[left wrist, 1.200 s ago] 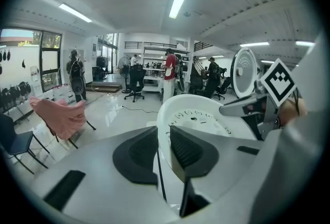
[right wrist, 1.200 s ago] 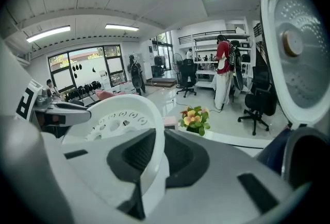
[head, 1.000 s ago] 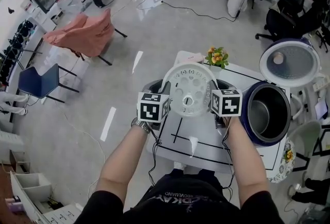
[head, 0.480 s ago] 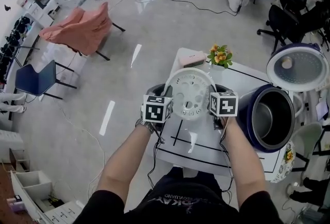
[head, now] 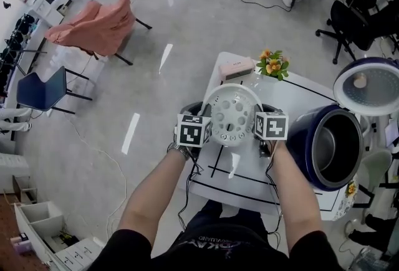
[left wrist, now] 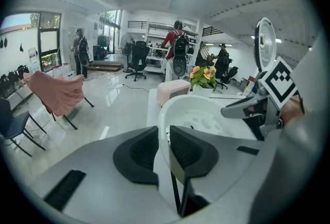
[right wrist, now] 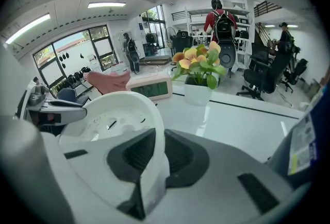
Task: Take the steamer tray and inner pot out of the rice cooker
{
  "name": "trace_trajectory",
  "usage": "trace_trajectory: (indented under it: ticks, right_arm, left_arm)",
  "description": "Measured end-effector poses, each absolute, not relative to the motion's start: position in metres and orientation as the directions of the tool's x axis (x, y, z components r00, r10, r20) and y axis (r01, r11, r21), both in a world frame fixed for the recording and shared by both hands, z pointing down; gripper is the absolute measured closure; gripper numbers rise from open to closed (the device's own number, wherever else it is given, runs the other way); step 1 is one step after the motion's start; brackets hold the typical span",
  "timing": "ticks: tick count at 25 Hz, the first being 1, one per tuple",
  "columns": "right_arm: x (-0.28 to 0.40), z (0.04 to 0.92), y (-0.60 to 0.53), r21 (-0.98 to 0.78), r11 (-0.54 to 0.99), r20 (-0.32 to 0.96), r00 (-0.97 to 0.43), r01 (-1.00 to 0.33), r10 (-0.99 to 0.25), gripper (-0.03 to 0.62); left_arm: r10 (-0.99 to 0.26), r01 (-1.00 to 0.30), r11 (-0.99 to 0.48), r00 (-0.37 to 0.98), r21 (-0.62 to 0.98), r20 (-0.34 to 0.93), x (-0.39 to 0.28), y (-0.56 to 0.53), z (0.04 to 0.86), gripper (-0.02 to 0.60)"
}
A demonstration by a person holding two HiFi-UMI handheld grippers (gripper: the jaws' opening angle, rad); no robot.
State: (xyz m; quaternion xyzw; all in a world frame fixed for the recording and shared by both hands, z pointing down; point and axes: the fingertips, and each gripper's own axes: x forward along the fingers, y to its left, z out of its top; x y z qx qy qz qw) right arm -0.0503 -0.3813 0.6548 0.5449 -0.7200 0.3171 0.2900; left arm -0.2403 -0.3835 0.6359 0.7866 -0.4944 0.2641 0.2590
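The left gripper is clamped on one side of the steamer tray's rim. The right gripper pinches the rim on the other side. The tray hangs between them, over the white table.

Each one bites only a thin, smooth edge. I think the tray could slip or tip if one hand goes lower than the other.

The tray is white plastic, round like a shallow bowl, with holes in its bottom. Just right of the right gripper stands the dark blue rice cooker. It is open, and the shiny metal inner pot sits inside.
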Motion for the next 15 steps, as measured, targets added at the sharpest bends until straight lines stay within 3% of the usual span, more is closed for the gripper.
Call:
trace_trajectory:
  ticks: [15]
  right_arm:
    - [-0.049, 0.686, -0.386, -0.136, 0.191, 0.800, -0.222, -0.972, -0.557, 0.542]
  left_arm:
    - [-0.605, -0.918, -0.363, 0.363, 0.160, 0.709, -0.241, -0.392, 0.671, 0.512]
